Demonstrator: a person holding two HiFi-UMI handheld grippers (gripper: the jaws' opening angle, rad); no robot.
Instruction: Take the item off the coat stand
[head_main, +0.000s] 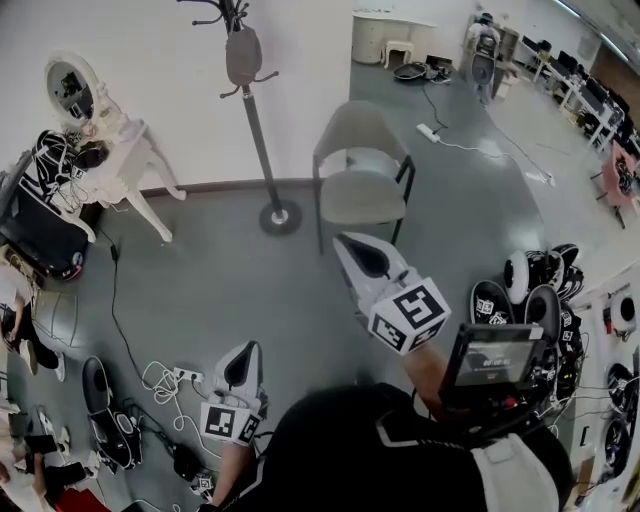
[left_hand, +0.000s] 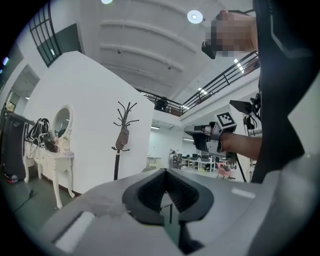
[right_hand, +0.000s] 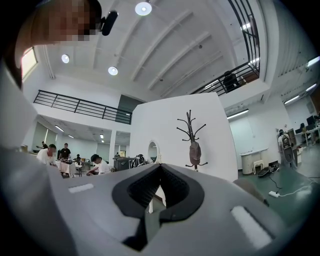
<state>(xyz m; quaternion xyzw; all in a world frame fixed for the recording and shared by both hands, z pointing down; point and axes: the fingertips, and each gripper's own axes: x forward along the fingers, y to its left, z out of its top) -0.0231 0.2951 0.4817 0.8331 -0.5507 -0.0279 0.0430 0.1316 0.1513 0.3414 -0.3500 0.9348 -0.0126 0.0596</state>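
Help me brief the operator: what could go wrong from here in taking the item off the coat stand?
1. The left gripper and right gripper are both shut and far from the item; arriving shut might only knock it.
2. The coat stand is a slim pole on a small base; a sideways tug could tip it.
3. The chair stands close beside it and could catch an arm.

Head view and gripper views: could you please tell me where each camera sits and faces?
Head view: on the head, steeply down at coat stand, chair; left gripper, right gripper, torso show.
Left gripper view: on that gripper, toward the stand; own shut jaws, right gripper.
Right gripper view: likewise toward the stand; own shut jaws.
Shared: the hanging item.
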